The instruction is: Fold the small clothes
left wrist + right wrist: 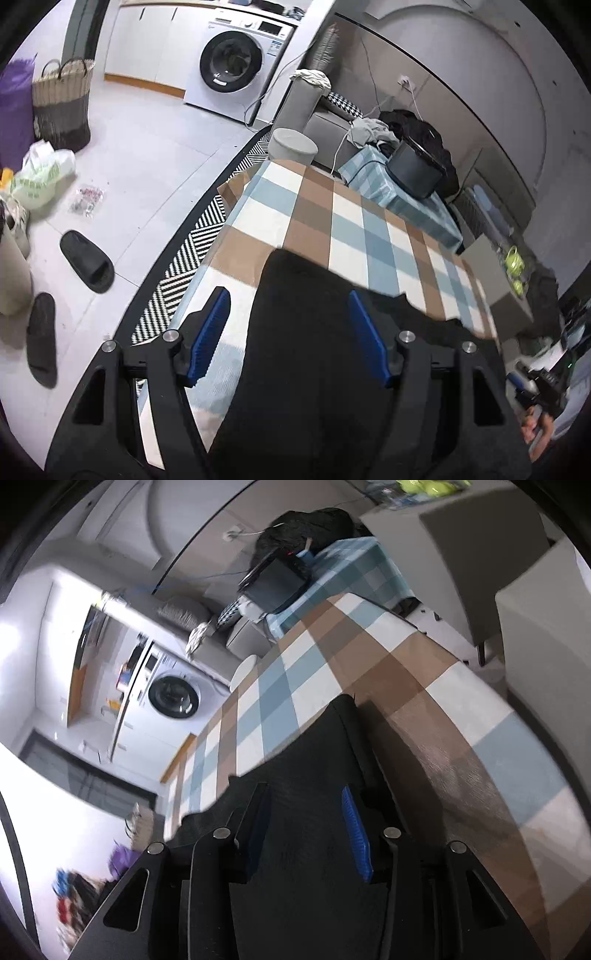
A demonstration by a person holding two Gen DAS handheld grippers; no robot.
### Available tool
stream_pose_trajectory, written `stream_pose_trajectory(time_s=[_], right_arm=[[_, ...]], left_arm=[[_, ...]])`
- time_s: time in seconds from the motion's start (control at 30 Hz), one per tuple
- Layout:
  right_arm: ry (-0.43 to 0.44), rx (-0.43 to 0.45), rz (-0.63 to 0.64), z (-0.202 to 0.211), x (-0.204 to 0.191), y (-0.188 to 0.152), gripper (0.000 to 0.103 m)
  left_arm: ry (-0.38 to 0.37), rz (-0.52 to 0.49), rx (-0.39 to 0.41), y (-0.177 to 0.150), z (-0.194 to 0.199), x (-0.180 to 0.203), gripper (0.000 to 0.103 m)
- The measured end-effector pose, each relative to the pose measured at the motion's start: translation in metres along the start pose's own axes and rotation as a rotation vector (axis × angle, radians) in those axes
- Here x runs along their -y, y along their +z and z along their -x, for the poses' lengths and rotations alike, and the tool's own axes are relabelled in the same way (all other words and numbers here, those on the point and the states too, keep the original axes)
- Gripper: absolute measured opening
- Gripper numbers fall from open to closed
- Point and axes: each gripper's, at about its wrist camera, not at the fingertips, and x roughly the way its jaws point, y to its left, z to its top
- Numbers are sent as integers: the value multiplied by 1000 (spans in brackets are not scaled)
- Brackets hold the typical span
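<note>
A black garment [306, 332] lies on the checked tablecloth [332, 206] at the near end of the table. My left gripper [288, 317] is open above it, with its blue pads [210, 332] standing to either side of the cloth's left part. In the right wrist view the same black garment [314, 760] runs under my right gripper [306, 812], which is open with the cloth between its blue pads [354, 834]. Whether the pads touch the cloth cannot be told. The garment's near part is hidden under both grippers.
A second, lower table with a blue checked cloth [373, 173] carries a dark box [413, 173] and clothes beyond the far end. A round stool [291, 144], a striped rug [192, 236], slippers [86, 260] and a basket [61, 103] stand on the floor left. A washing machine [232, 62] is at the back.
</note>
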Motion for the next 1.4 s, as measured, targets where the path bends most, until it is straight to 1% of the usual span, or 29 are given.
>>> stream_pose_trajectory(time_s=[0.07, 0.17, 0.3, 0.4, 0.43, 0.53, 0.67, 0.77, 0.8, 0.83, 0.87, 0.9, 0.93, 0.97, 1.03, 1.1, 1.17, 1.2, 1.23, 1.27, 1.33, 1.37, 1.4], right_arm=[[-4, -25, 45, 6, -1, -9, 51], [-33, -61, 114, 15, 0, -24, 51], [-68, -93, 229, 36, 1, -53, 52], [-116, -93, 300, 54, 6, -77, 53], [-128, -85, 309, 60, 10, -83, 53], [-154, -96, 311, 71, 23, -99, 55], [-141, -112, 318, 77, 30, -116, 55], [-134, -106, 319, 75, 30, -123, 54], [-139, -97, 323, 74, 29, -125, 52], [-136, -92, 327, 73, 28, -127, 46], [-131, -97, 330, 71, 25, -126, 24], [-123, -109, 343, 68, 22, -126, 11], [-121, -103, 364, 69, 18, -127, 10], [-113, -64, 402, 75, 12, -129, 3], [-104, -28, 417, 82, 8, -129, 3], [-151, -4, 408, 87, 10, -126, 3], [-202, -14, 374, 87, 20, -125, 3], [-205, -26, 358, 86, 24, -125, 3], [-188, -42, 342, 85, 28, -125, 3], [-172, -54, 329, 86, 30, -126, 8], [-137, -78, 304, 91, 33, -128, 18], [-108, -79, 287, 95, 35, -129, 26], [-97, -73, 281, 98, 35, -130, 29]], left_arm=[[-9, -21, -6, -8, 10, 1, 64], [-9, -48, -19, -27, 27, 4, 66], [-8, -89, -45, -57, 45, 6, 69], [5, -132, -55, -81, 61, 7, 79], [0, -145, -62, -91, 67, 7, 82], [-6, -187, -100, -118, 83, 8, 83], [9, -230, -122, -153, 102, 9, 84], [17, -231, -132, -175, 113, 5, 84], [19, -218, -134, -182, 117, 1, 84], [26, -206, -133, -185, 119, -1, 84], [33, -195, -134, -189, 122, -3, 84], [37, -185, -137, -192, 124, -6, 84], [38, -177, -138, -196, 128, -8, 84], [41, -176, -138, -195, 129, -10, 84], [56, -182, -126, -201, 136, -13, 84], [70, -184, -126, -203, 138, -15, 84], [65, -182, -141, -210, 141, -19, 84], [69, -182, -144, -207, 140, -19, 84], [75, -183, -143, -210, 142, -20, 84], [76, -179, -141, -212, 145, -22, 84], [70, -163, -143, -205, 143, -21, 84], [65, -156, -144, -205, 144, -23, 84], [62, -149, -144, -204, 144, -24, 84]])
